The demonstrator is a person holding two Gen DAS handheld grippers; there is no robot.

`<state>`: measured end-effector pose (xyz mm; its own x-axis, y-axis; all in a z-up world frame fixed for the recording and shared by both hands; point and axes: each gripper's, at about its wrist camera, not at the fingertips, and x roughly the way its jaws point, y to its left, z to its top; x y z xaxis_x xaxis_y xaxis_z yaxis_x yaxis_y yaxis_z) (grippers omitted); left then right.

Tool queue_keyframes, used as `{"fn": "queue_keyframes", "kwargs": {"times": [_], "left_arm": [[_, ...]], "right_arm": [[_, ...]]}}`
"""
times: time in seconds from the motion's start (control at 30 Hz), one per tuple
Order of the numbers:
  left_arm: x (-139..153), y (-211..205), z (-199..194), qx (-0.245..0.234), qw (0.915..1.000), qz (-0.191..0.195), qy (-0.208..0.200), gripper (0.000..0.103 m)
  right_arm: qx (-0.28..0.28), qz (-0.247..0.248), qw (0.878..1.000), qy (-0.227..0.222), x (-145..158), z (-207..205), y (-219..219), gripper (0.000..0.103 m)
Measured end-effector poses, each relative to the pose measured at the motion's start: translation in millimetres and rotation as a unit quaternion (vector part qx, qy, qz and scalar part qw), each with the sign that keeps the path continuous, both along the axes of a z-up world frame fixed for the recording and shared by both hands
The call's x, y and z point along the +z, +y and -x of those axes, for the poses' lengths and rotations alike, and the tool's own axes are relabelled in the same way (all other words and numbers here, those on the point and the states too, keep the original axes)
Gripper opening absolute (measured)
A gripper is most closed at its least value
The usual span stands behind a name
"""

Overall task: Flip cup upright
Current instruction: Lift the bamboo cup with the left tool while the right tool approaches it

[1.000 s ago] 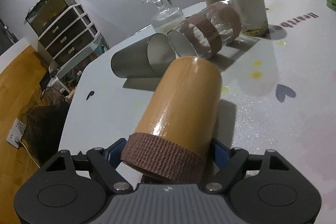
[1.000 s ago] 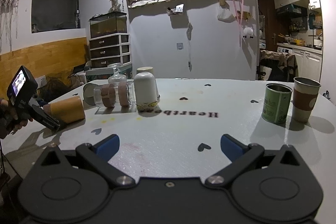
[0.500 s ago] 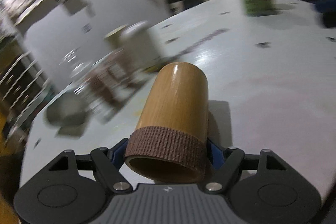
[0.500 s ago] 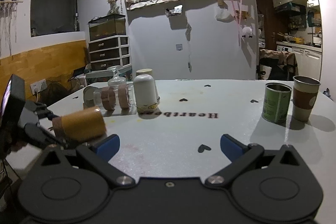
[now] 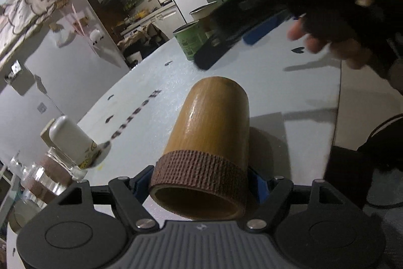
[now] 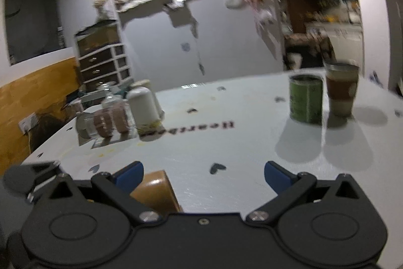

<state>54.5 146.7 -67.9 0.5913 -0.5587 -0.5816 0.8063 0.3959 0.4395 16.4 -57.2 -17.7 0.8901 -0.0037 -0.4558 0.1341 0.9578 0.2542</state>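
Above the white table (image 5: 156, 122), left claw (image 5: 201, 183) pinches an empty wooden cup (image 5: 211, 132); right claw (image 6: 202, 172) spread.

cup (image 5: 214, 122): glossy smooth wood-like wall, rough ribbed brown band at its rim | table (image 5: 156, 132): white, smooth, slight shine | beside table's printed word: white cup (image 6: 144, 102) matt; glass jars (image 6: 108, 119) clear, with ribbed bands | green can (image 6: 306, 102): printed label, metal-looking rim
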Motion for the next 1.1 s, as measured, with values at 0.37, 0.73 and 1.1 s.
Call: {"fn": "queue_keyframes", "kwargs": {"times": [0.37, 0.73, 1.1], "left_arm": [[-4.7, 31.3, 12.8, 0.052, 0.9962, 0.063, 0.028, 0.088], [-5.7, 69.0, -15.9, 0.161, 0.9623, 0.191, 0.108, 0.087], [-6.8, 69.4, -44.3, 0.225, 0.9303, 0.241, 0.161, 0.086]], "right_arm": [[0.027, -0.030, 0.996, 0.081, -21.6, -59.0, 8.7, 0.103], [-0.014, -0.068, 0.993, 0.100, -35.9, -32.5, -25.7, 0.103], [0.025, -0.053, 0.993, 0.101, -36.6, 6.4, -2.2, 0.103]]}}
